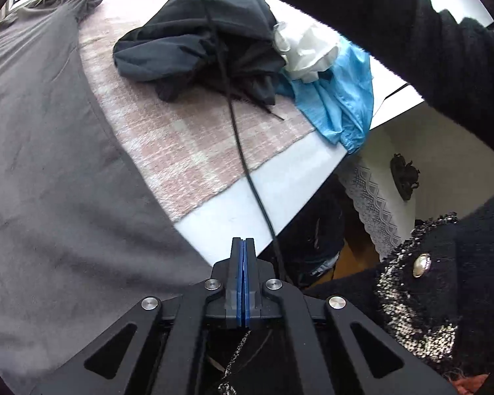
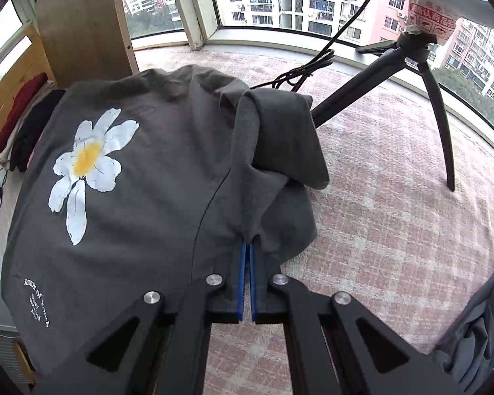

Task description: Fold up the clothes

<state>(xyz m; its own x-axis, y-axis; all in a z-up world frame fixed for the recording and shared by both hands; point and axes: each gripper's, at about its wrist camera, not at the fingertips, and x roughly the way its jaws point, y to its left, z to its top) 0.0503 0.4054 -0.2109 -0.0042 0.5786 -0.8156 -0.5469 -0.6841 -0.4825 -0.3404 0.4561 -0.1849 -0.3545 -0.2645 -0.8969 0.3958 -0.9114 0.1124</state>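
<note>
A dark grey T-shirt [image 2: 141, 171] with a white and yellow flower print lies over the pink checked cloth on the table. My right gripper [image 2: 248, 247] is shut on a bunched fold of the shirt near its sleeve. In the left wrist view the same grey shirt [image 1: 49, 164] fills the left side. My left gripper [image 1: 243, 243] is shut with its blue pads together and nothing between them, just above the table's white edge [image 1: 243, 204].
A heap of black [image 1: 201, 42], white [image 1: 306, 49] and blue [image 1: 339, 98] clothes lies at the far end of the table. A black cable [image 1: 240, 151] crosses it. A tripod [image 2: 421, 92] stands at the back right by the window. Folded clothes [image 2: 19, 121] sit on the left.
</note>
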